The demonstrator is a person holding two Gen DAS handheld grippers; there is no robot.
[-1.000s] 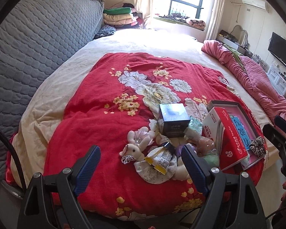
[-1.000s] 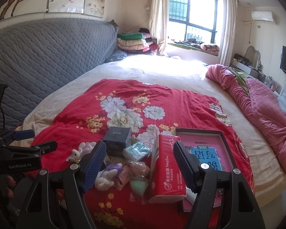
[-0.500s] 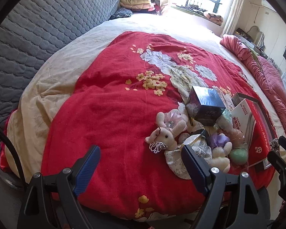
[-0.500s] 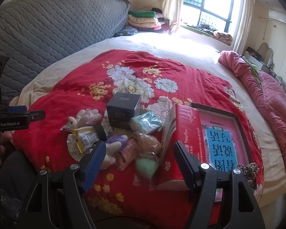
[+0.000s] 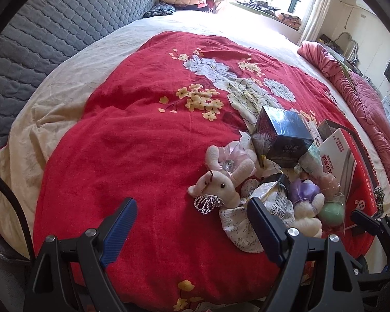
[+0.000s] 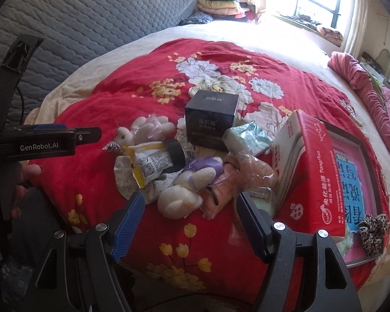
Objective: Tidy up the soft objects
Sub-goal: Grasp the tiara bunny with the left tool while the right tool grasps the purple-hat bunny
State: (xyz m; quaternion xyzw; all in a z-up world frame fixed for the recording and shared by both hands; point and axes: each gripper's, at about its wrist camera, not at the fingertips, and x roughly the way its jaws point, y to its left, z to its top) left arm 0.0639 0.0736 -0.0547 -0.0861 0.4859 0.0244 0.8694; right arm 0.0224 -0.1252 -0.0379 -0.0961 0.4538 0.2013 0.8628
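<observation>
- task looks barely started: soft toys [image 6: 184, 195] lie heaped with a snack packet [image 6: 153, 163], dark box [image 6: 212, 119] and tissue box [image 6: 306, 171] on the red quilt [image 5: 143, 135], near right.
- left gripper [image 5: 192, 223] spread wide, empty, near the bunny [image 5: 218, 184].
- right gripper [image 6: 191, 217] also wide, empty.
- all sorting left.

Wide bed [image 5: 72, 83] under a red floral quilt [image 6: 122, 96], dark box [image 6: 212, 117] mid-quilt, plush rabbits [image 5: 221, 179] left of the box, red tissue pack [image 6: 309, 171] and framed picture [image 6: 356, 171] to its right
</observation>
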